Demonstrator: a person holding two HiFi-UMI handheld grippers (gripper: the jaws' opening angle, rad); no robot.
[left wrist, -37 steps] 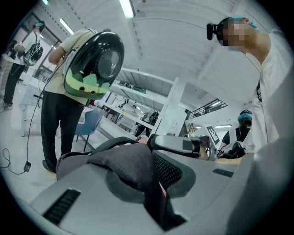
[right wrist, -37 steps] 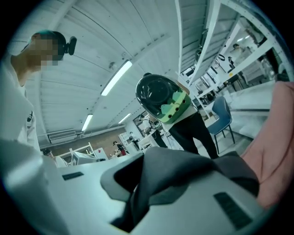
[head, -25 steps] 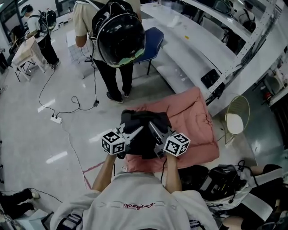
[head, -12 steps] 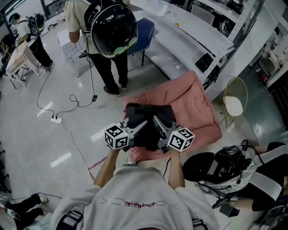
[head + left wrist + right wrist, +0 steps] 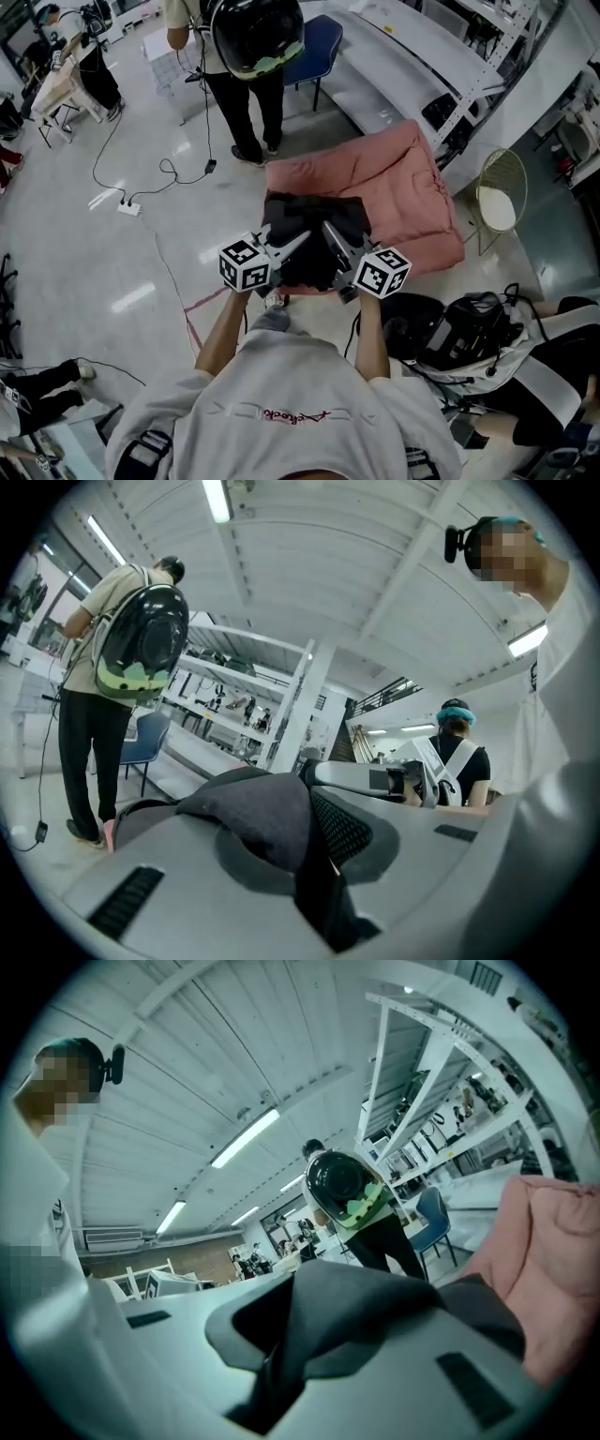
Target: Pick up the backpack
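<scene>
The black backpack (image 5: 314,223) hangs in front of me over the near edge of a pink mat (image 5: 398,187). My left gripper (image 5: 292,246) is shut on a fold of its dark fabric (image 5: 267,822) from the left. From the right, the right gripper (image 5: 336,246) is shut on another fold of the fabric (image 5: 361,1309). Both grippers point level and away from me, side by side, their marker cubes near my hands. In each gripper view the cloth fills the gap between the jaws and hides the pads.
A person carrying a round black pack (image 5: 255,37) stands beyond the mat, next to a blue chair (image 5: 319,56) and long white benches (image 5: 403,66). A wire stool (image 5: 502,202) stands right of the mat. Black bags (image 5: 450,337) lie at my right. A power strip with cables (image 5: 127,208) lies at left.
Both grippers have carried the backpack together toward the mat's near edge, staying level. The grip on the fabric is unchanged.
</scene>
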